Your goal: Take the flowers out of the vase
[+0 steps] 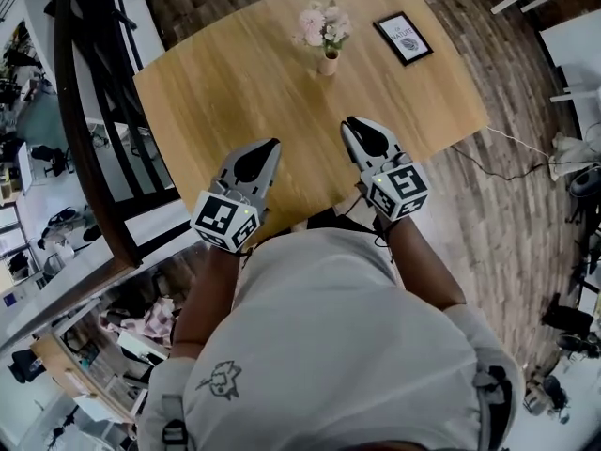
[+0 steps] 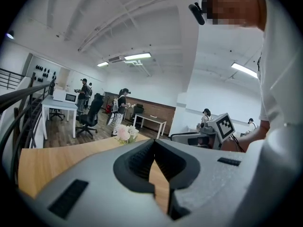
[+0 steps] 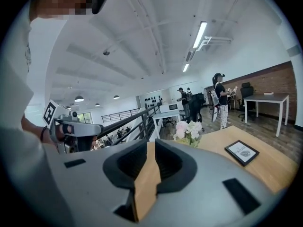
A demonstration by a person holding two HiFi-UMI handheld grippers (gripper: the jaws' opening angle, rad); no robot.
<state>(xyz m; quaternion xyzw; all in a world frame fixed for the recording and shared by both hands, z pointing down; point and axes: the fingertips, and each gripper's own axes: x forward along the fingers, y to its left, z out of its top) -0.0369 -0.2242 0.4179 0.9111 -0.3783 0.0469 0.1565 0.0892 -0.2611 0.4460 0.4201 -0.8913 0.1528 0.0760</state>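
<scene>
Over the table's (image 1: pixel 235 83) near edge I held my left tongs (image 1: pixel 273 145) shut and right tongs (image 1: pixel 348 123) barely parted, both empty, aimed at pink flowers (image 1: pixel 324 24) upright in the vase (image 1: pixel 328 64).

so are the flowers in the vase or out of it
In: the pink and white flowers stand upright in the small vase on the table, with none lying beside it.
</scene>
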